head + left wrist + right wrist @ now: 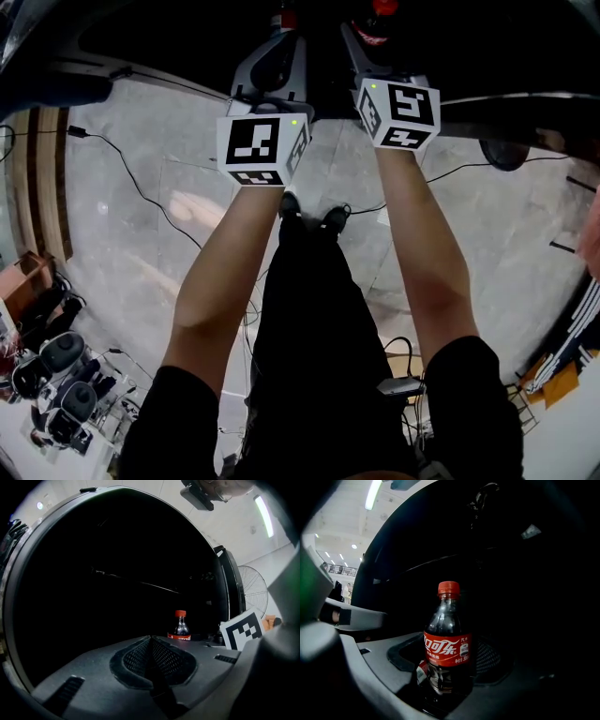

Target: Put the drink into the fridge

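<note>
A cola bottle (447, 648) with a red cap and red label stands upright between the jaws of my right gripper (447, 670), which is shut on its lower body. In the head view its red cap (383, 9) shows at the top edge, just ahead of the right gripper (373, 37). Seen from the left gripper view, the bottle (180, 627) is to the right and a little ahead. My left gripper (151, 644) is shut with its pads pressed together and nothing between them. Both grippers point into a dark fridge opening (117, 573), whose inside is too dark to make out.
The dark rim of the opening (18, 573) curves round the left side. A standing fan (255, 592) is to the right of it. Cables (141, 183) run over the pale tiled floor, and gear lies at the lower left (56, 375).
</note>
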Tool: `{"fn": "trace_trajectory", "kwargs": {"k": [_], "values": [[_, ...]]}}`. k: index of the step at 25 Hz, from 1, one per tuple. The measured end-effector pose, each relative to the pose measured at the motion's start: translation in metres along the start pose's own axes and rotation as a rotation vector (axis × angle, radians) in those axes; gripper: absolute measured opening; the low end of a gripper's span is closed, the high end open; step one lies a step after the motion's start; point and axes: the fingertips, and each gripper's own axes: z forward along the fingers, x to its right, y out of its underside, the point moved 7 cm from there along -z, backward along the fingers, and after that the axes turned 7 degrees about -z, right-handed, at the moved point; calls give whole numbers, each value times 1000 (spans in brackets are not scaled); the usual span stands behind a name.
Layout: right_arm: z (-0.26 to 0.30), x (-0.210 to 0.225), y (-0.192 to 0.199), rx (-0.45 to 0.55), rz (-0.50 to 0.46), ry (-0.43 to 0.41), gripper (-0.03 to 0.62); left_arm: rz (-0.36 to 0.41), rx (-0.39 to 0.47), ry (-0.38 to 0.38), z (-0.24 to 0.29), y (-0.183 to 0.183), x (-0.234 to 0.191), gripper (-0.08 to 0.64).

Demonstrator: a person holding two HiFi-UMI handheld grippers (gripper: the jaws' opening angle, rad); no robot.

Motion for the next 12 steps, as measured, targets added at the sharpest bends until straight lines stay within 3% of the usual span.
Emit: {"fn": "trace_trajectory", "kwargs": {"k": [5, 12], "values": [[-8, 0, 3, -32, 10, -2, 303, -15, -22, 0, -3, 7, 3, 23], [-70, -11, 2, -37, 51, 46, 300, -14, -60, 11, -20, 14, 10, 23]]}}
